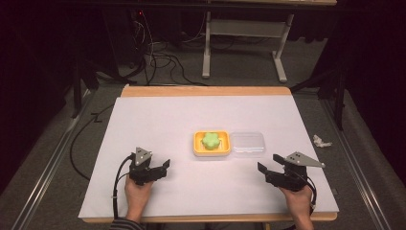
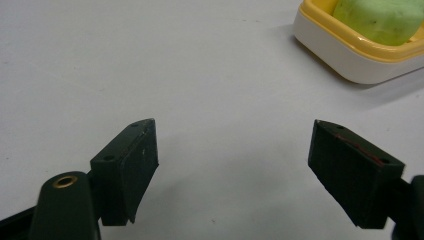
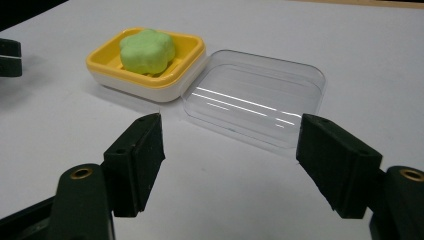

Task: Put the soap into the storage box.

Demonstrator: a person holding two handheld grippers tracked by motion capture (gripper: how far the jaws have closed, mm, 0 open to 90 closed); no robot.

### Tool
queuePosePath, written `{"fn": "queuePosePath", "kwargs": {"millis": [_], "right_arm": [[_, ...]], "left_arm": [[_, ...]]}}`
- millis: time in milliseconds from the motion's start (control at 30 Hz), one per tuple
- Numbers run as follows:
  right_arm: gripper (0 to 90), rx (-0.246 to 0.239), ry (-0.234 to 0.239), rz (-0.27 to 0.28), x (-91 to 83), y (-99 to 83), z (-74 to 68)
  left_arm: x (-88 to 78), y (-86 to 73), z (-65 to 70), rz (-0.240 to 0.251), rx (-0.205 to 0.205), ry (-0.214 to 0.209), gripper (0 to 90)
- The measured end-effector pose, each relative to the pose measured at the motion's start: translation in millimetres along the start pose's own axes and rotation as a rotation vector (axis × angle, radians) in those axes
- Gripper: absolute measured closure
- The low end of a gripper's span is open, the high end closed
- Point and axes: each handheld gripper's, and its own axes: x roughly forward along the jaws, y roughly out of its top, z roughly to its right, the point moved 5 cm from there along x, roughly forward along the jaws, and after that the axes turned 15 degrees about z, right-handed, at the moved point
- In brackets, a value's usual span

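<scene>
Both grippers, left (image 1: 163, 168) and right (image 1: 268, 163), fingers wide apart and empty near the yellow-rimmed white soap dish (image 1: 211, 143); risk of nudging the clear plastic lid (image 1: 247, 143) touching it.

The left tool (image 2: 232, 170) hangs low over the white tabletop (image 2: 150, 65), its two black jaws rising from the bottom edge and standing wide apart with nothing between them. The jaw at the left is turned so its flat inner face shows; behind it sits a rounded black part with a brass-ringed hole. The jaw at the right carries a thin red line along its top edge. Soft shadows of both jaws lie on the tabletop beneath them. In the upper right corner, well ahead of the jaws, stands a dish (image 2: 345, 55) with a yellow rim and white sides, cut off by the frame. A green soap (image 2: 380, 17) rests inside it.
</scene>
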Motion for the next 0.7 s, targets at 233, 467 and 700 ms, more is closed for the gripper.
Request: {"fn": "queuePosePath", "kwargs": {"millis": [233,467,700], "right_arm": [[28.1,0.005,-0.003,-0.018,5.2,-10.6,-0.1],[28.3,-0.006,-0.008,-0.034,10.1,-15.3,-2.6],[28.4,-0.026,-0.019,-0.052,15.8,-19.4,-4.8]], "left_arm": [[0.0,-0.1,0.2,0.001,0.002,0.0,20.6],[-0.4,0.4,0.3,0.004,-0.001,-0.003,20.2],[-0.2,0.1,0.1,0.001,0.001,-0.001,20.2]]}}
